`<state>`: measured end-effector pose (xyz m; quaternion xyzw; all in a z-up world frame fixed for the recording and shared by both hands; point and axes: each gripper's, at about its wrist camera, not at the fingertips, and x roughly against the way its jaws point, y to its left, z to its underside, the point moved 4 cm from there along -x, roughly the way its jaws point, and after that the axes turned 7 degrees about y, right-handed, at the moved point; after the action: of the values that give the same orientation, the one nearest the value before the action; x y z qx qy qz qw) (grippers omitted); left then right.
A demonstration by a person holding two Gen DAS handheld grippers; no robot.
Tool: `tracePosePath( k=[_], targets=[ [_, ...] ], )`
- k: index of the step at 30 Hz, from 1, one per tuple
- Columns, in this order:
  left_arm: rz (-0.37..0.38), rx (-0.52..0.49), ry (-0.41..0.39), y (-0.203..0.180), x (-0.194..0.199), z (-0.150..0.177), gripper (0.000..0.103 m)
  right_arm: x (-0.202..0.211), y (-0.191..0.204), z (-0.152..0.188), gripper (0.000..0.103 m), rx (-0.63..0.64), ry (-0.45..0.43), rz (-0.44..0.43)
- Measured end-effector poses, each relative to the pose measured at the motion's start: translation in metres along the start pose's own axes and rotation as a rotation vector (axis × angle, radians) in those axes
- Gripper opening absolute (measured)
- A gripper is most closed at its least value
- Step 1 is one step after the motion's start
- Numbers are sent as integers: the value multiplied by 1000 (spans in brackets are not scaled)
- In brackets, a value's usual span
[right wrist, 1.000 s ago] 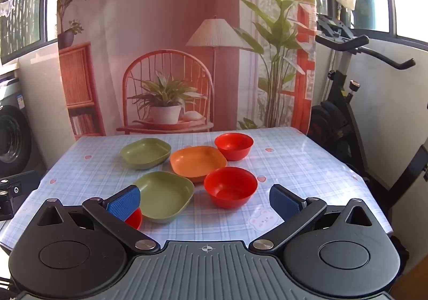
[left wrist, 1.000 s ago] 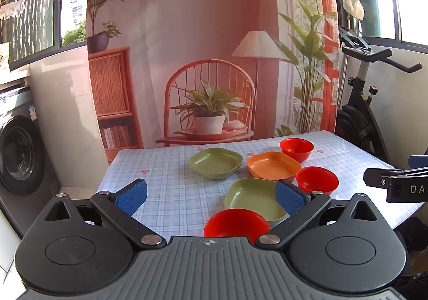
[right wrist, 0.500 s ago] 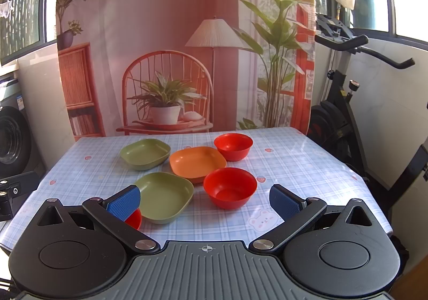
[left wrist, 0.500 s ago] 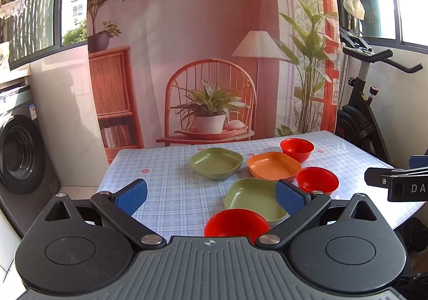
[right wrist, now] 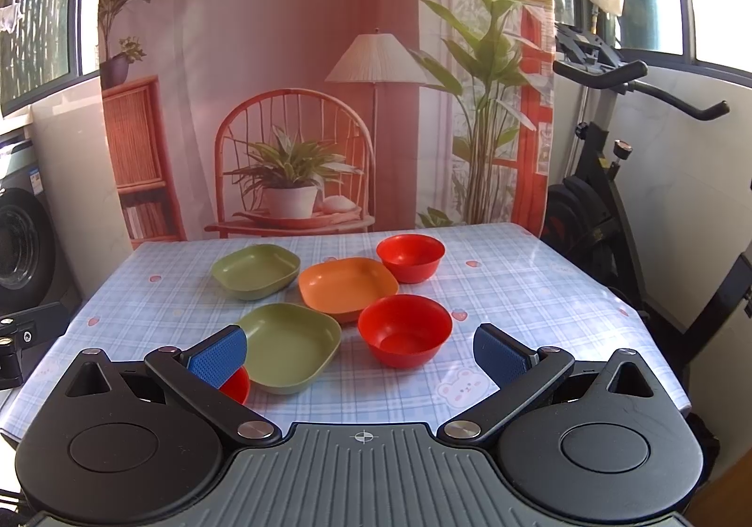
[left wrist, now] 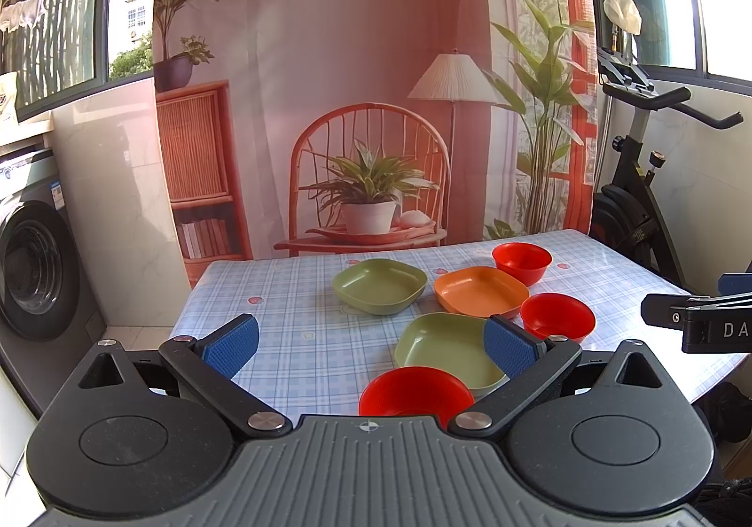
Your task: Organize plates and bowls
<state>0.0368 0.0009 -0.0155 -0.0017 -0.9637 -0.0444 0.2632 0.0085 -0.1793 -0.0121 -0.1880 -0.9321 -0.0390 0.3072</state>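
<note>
the three red bowls point(right wrist: 404, 329), two green plates point(right wrist: 291, 346) and orange plate point(right wrist: 348, 287) sit unsorted mid-table point(right wrist: 540, 292), nothing has shifted in the last second so we haven't started, both our left gripper point(left wrist: 371, 341) and right gripper point(right wrist: 359, 351) hang wide open and empty, with free cloth all round.

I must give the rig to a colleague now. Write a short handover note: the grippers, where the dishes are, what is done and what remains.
Left gripper: open, empty, held above the near table edge.
Right gripper: open, empty.
All on the checked table, none stacked: far green plate, orange plate, near green plate; far red bowl, middle red bowl, near red bowl at the front edge.
Done: nothing yet.
Left: group plates with plates, bowls with bowls.
</note>
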Motion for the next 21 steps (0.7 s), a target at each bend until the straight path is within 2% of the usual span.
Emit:
tracePosePath(
  k=[21],
  targets=[
    [1,1,2,0,0,0,103,-2,-1,1,103,-2,2,-2]
  ],
)
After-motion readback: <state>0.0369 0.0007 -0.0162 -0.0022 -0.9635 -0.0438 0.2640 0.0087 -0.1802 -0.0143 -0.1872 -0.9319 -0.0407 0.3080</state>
